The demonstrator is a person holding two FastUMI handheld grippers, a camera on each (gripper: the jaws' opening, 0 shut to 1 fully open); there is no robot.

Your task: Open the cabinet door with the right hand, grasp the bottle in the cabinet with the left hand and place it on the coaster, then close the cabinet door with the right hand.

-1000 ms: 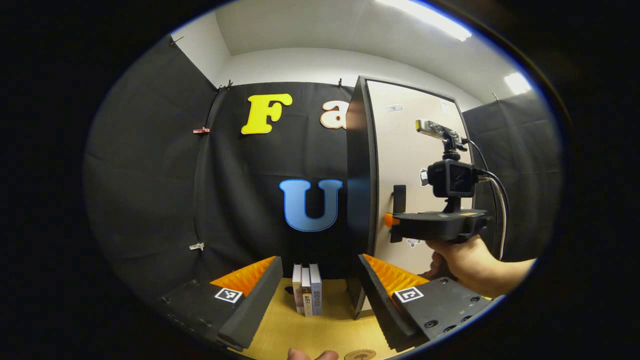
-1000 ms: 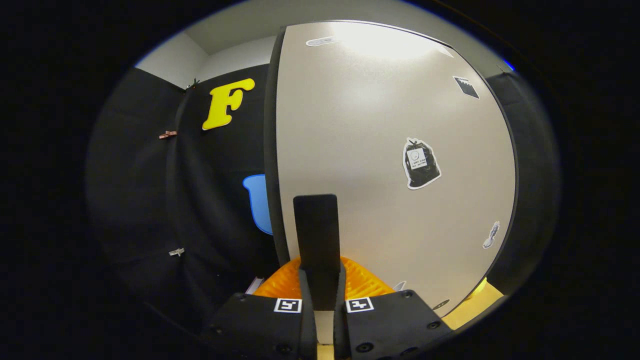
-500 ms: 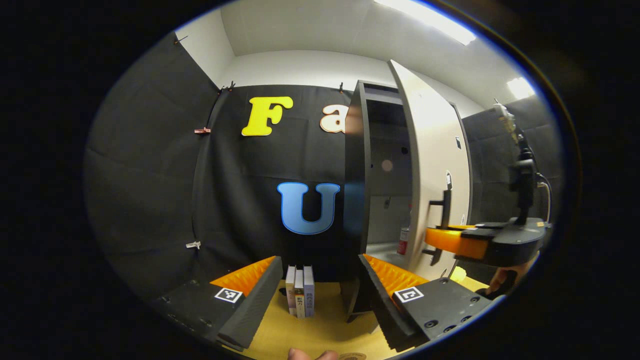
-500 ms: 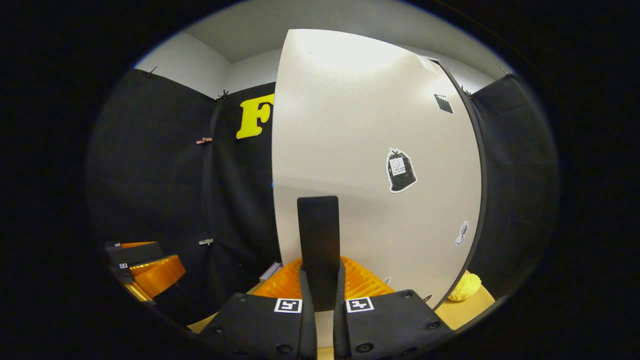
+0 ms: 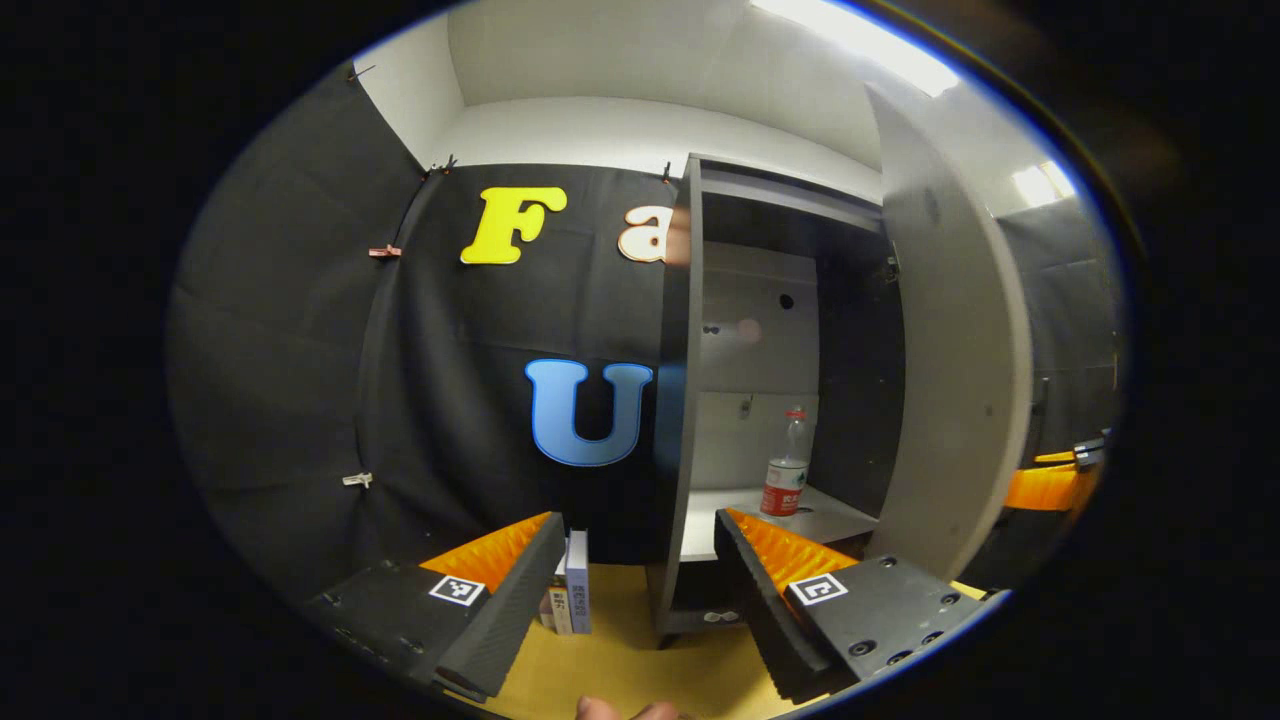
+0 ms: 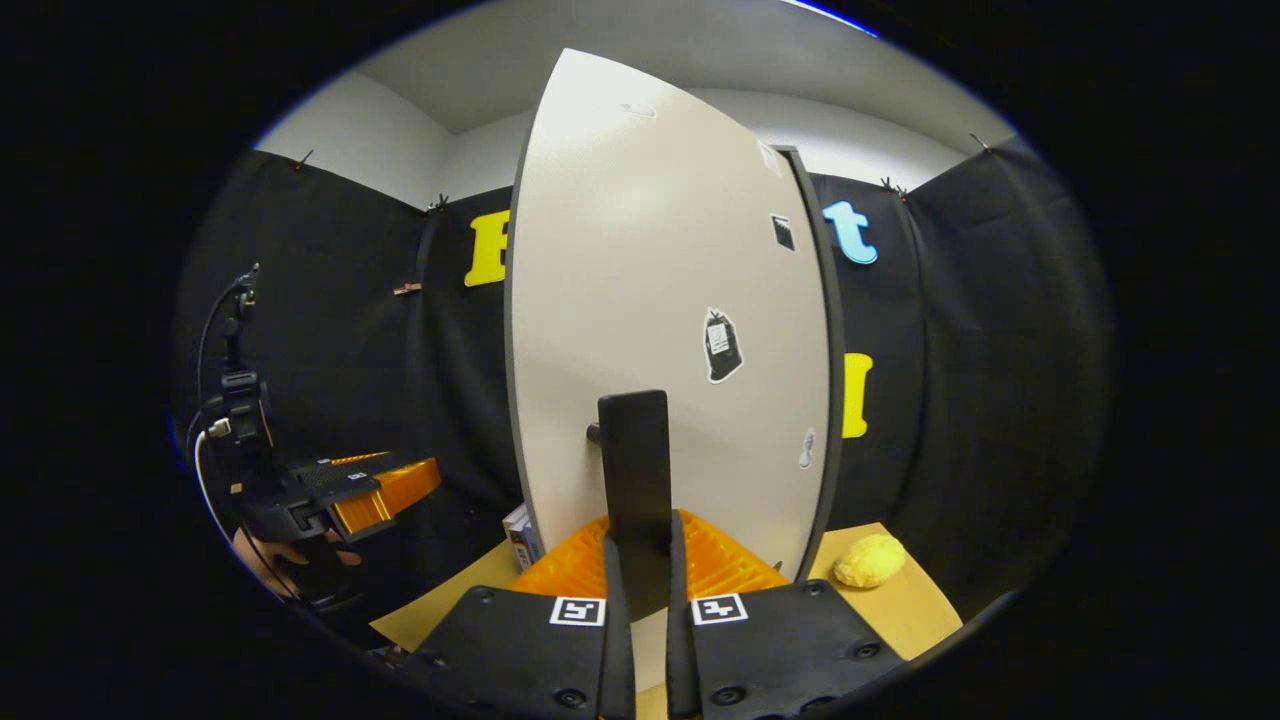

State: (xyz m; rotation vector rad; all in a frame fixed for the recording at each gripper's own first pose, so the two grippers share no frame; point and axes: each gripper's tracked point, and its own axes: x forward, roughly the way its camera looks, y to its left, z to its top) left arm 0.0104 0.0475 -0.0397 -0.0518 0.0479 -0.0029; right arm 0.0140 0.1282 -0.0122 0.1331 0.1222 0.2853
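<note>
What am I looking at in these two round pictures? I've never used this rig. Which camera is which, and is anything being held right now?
A person holds a two-finger gripper in each hand; each carries a fisheye camera looking along its own fingers. In the left gripper view, the left gripper is open and holds nothing. It faces the open cabinet, where a bottle stands upright on the shelf. Books stand on the wooden table. In the right gripper view, the right gripper is shut on the door handle, holding the cabinet door open. A yellow lump lies on the table beside the door.
</note>
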